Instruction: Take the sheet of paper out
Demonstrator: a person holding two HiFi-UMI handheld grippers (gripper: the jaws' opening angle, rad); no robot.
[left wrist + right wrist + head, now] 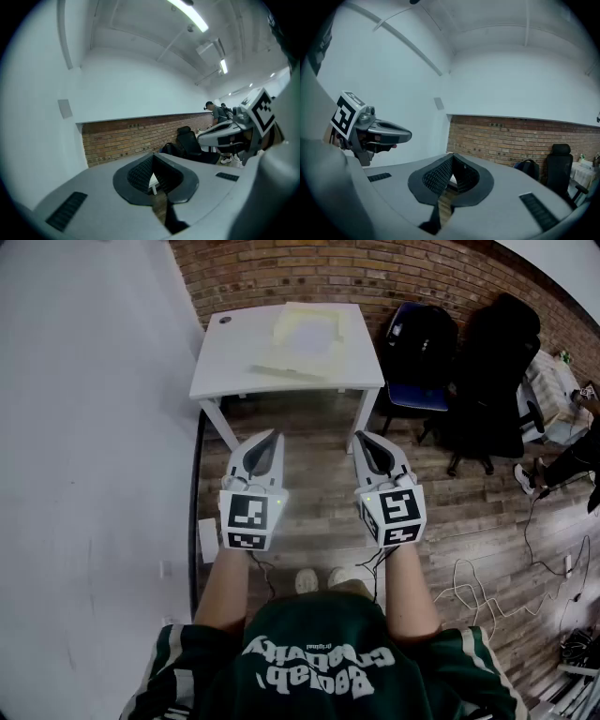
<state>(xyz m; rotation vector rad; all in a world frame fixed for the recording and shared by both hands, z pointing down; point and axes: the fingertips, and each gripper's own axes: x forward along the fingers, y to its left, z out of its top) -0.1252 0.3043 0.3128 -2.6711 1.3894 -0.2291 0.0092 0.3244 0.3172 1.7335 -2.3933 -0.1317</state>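
Step in hand: approach, task proper not begun. Person stands well back from the white worktop (234, 357), which sits against the brick wall (375, 268). Sheet of paper (314, 331) lies toward the worktop's far right corner, pale, inside or on a cream cover (298, 360) that spreads toward the near edge; too small to tell folder from sleeve. Small dark round object (225, 320) at the far left corner, apart from it. Left claw (269, 435) and right claw (364, 437) held side by side, roughly level, over wooden floor short of the near edge, well apart from the paper. Left claw (152, 158): tips together, nothing between, touching nothing. Right claw (451, 158): likewise closed and empty. Next move, as judged: step in to the near edge, part the tips of one claw, pin the cover with the other, then pinch a free edge of the sheet and draw it clear
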